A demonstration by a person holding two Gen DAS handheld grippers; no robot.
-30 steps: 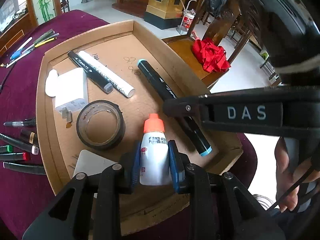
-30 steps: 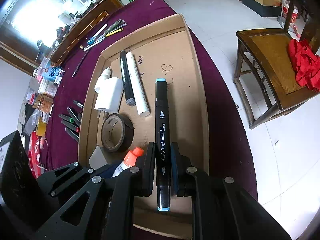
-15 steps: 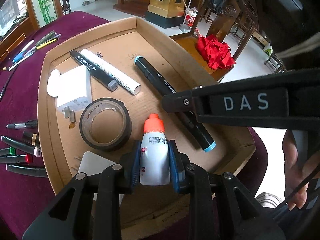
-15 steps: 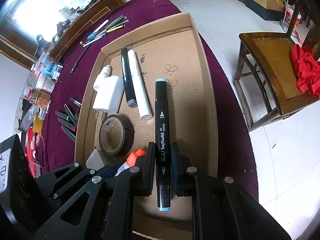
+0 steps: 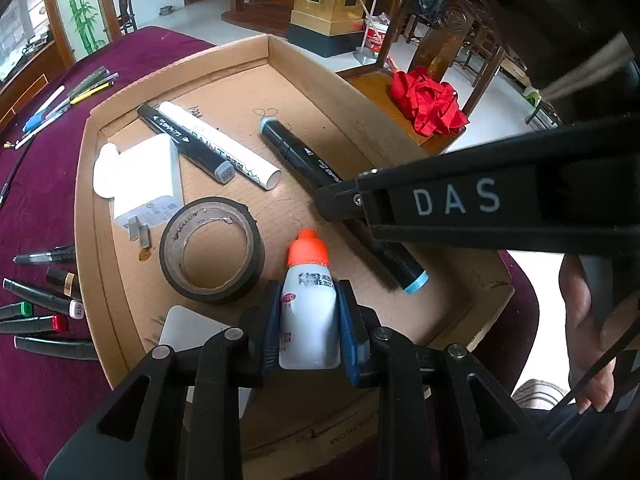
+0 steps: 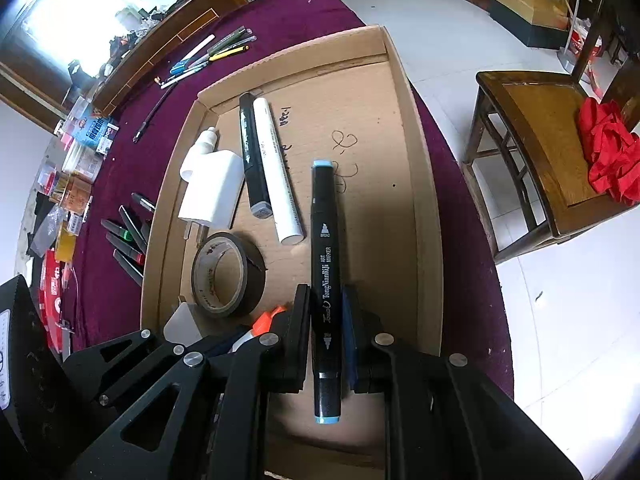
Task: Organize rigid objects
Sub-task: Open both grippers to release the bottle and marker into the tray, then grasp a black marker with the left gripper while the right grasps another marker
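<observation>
Left gripper [image 5: 308, 322] clamps white bottle [image 5: 307, 316] with orange cap, low over cardboard tray [image 6: 420, 168]. Right gripper [image 6: 326, 334] pinches black art marker [image 6: 325, 264] near rear end, over tray. Risks imo: long marker pivots or slips; grippers crowd, bump tape roll [image 5: 212, 249].

Black tongs [image 5: 308, 320] with silver screws, blue pads, white "DAS" lettering.

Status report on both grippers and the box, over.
Left gripper shut on bottle. Right gripper shut on marker. Both over box. Tape close by.
</observation>
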